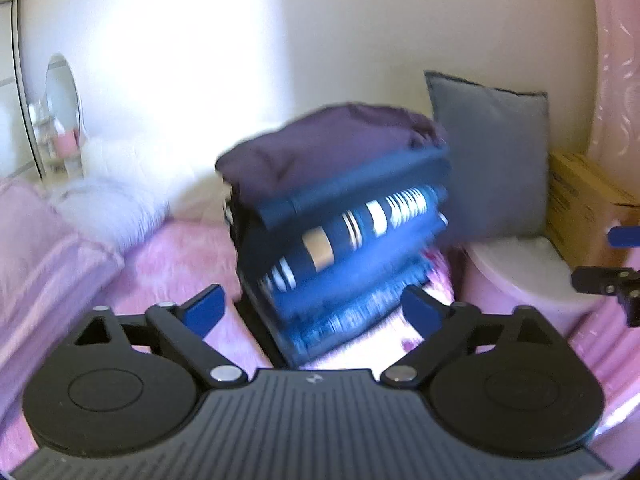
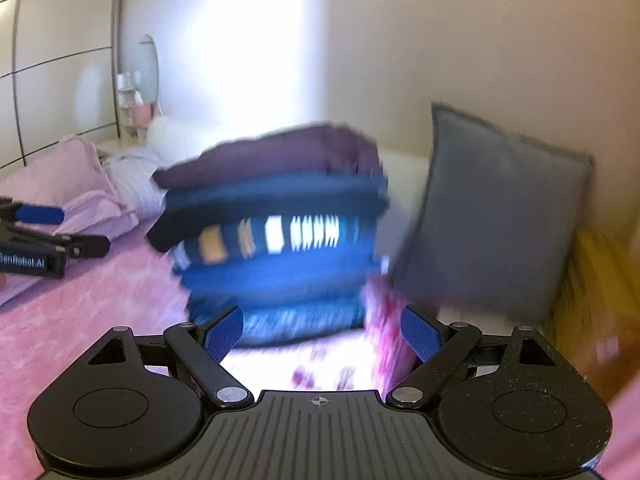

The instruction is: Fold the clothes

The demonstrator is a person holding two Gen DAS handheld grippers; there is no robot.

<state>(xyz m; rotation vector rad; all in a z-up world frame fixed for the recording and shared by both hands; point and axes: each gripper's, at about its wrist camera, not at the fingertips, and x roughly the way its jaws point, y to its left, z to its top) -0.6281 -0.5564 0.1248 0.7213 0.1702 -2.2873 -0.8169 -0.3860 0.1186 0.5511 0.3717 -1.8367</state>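
A stack of folded clothes (image 1: 340, 216) stands on the pink bed, with a purple garment (image 1: 328, 144) on top, dark blue and striped pieces under it and a floral white-pink piece (image 1: 408, 332) at the bottom. It also shows in the right wrist view (image 2: 280, 240), blurred. My left gripper (image 1: 316, 312) is open, with its jaws on either side of the stack's near lower edge. My right gripper (image 2: 320, 334) is open in front of the stack, with the floral piece (image 2: 384, 336) between its jaws; I cannot tell if it touches. Each gripper shows in the other's view, the right one (image 1: 616, 264) and the left one (image 2: 52, 232).
A grey cushion (image 1: 492, 152) leans on the wall right of the stack, above a white round pouf (image 1: 528, 264) and beside a cardboard box (image 1: 580, 200). Pink pillows (image 1: 48, 240) and a white furry cushion (image 1: 108, 196) lie on the left. A pink curtain (image 1: 616, 80) hangs at the right.
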